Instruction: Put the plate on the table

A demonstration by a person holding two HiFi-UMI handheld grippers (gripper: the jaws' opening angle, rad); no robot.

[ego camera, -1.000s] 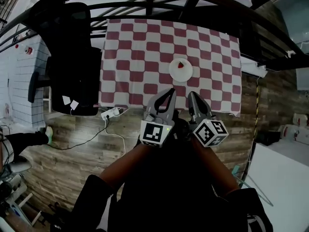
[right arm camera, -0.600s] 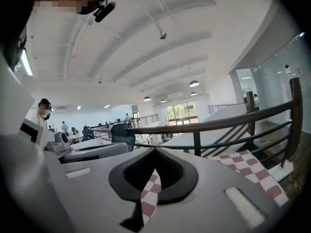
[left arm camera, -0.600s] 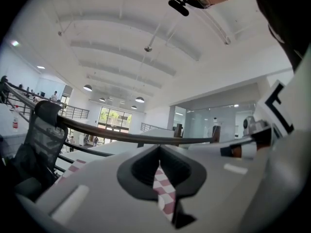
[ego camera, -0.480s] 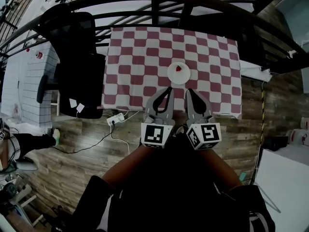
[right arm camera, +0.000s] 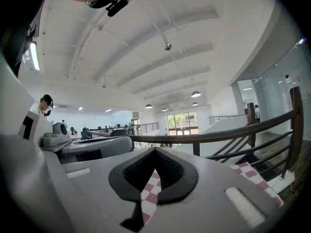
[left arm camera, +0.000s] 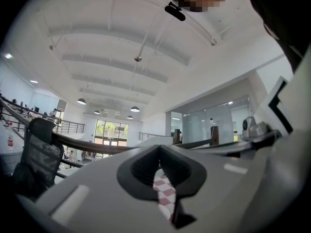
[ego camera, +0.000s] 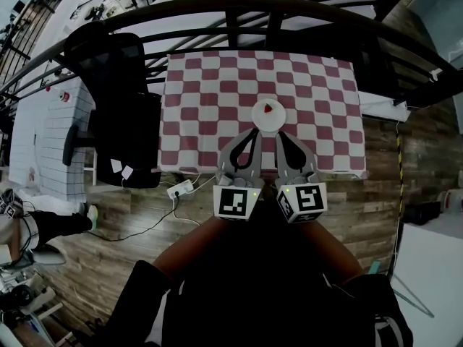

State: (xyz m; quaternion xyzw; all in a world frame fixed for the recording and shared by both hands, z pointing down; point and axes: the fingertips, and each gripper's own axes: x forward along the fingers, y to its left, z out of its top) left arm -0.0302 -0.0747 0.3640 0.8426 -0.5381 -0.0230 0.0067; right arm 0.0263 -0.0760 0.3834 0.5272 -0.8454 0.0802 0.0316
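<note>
Left claw (ego camera: 252, 133) and right claw (ego camera: 279, 137) both shut, empty. Over last second right claw straightens, now level beside left. plate (ego camera: 266, 117) lies on table (ego camera: 202, 92) just beyond tips, untouched. I judge placing done; only pull-back remains.

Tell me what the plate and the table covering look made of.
Plate: white, smooth and even, likely ceramic or plastic; too distant to tell. Table covering: red-and-white checks, matte, draping over the front edge, so probably cloth or vinyl.
</note>
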